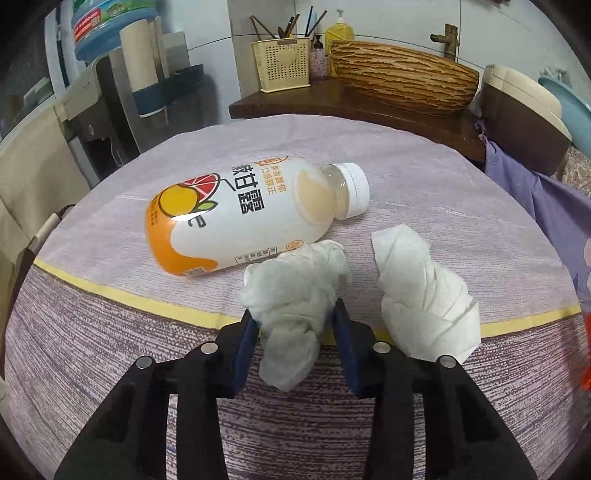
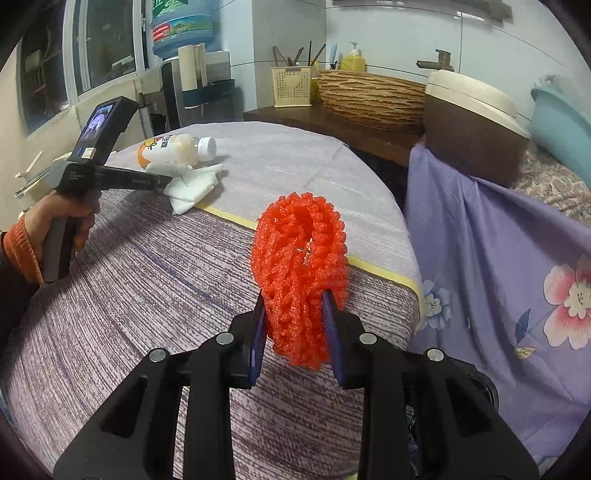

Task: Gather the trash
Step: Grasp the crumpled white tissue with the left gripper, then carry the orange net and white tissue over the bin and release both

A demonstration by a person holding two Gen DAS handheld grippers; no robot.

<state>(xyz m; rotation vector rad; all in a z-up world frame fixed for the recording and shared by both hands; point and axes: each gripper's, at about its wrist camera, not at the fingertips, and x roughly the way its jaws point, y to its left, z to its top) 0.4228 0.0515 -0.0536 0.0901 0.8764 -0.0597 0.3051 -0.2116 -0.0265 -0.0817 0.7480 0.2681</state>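
Observation:
A white and orange drink bottle [image 1: 240, 218] lies on its side on the striped tablecloth [image 1: 110, 332]. In front of it are two crumpled white tissues. My left gripper [image 1: 295, 314] is shut on the nearer tissue [image 1: 295, 280], its blue pads pressing the wad from both sides. The other tissue [image 1: 424, 295] lies loose to its right. In the right wrist view my right gripper [image 2: 295, 295] is shut on a red foam net [image 2: 301, 258], held above the table near its right edge. The left gripper [image 2: 166, 182], bottle [image 2: 173, 147] and tissues [image 2: 192, 184] show there at the far left.
Behind the table a dark wooden counter holds a woven basket [image 1: 402, 81], a cream utensil holder [image 1: 282, 64] and a rice cooker [image 1: 517, 122]. A purple flowered cloth [image 2: 498, 277] hangs right of the table. A water dispenser [image 2: 183, 29] stands back left.

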